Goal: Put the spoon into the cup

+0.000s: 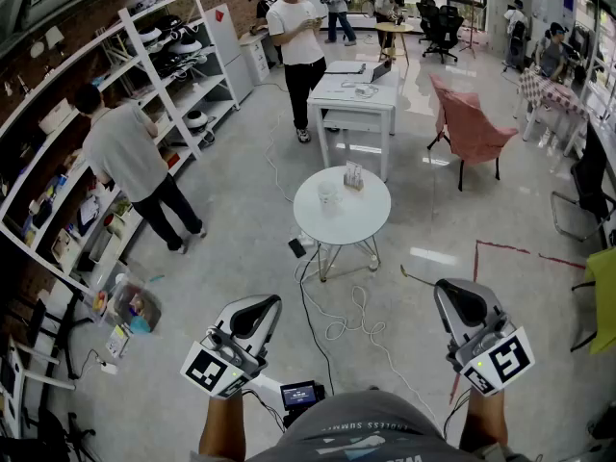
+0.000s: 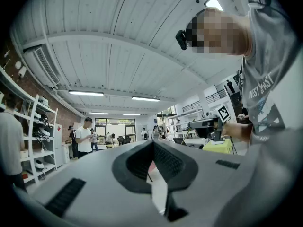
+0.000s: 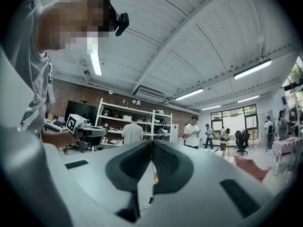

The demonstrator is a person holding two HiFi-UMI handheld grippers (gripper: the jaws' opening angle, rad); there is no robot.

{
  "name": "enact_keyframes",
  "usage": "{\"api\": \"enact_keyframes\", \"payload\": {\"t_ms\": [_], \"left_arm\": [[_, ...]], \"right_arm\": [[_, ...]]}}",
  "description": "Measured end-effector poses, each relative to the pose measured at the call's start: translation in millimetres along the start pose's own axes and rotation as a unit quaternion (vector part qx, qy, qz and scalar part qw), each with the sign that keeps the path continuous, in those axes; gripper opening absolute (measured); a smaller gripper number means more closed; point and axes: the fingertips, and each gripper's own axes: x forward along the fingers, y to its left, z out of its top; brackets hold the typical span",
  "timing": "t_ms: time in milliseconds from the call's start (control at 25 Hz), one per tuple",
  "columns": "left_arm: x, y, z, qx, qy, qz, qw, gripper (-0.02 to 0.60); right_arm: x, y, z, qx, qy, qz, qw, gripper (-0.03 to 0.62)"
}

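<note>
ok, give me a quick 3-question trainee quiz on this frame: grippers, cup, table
1. True or false: the left gripper is shut on the cup.
2. Multiple choice: the cup stands on A) the round white table, B) a shelf, C) a pink chair.
3. Fill in: the right gripper, jaws together and empty, hangs over the ____, well short of the round white table.

Key:
1. False. Its jaws are together with nothing between them, and the cup is far off.
2. A.
3. floor.
</note>
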Motion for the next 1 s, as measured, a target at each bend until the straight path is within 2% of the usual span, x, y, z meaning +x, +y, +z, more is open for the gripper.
{"api": "enact_keyframes", "payload": {"t_ms": [520,1000], "left_arm": [[-2,7,-9,0.021,0.004,-0.003,0.9998,0.003],[-15,25,-11,0.017,0.003,-0.008,0.9998,0.003]], "right_arm": [[3,-3,-6,0.002,-0.001,-0.004,1.000,0.005],[22,12,-6,0.012,-0.004,-0.010,1.000,0.005]]}}
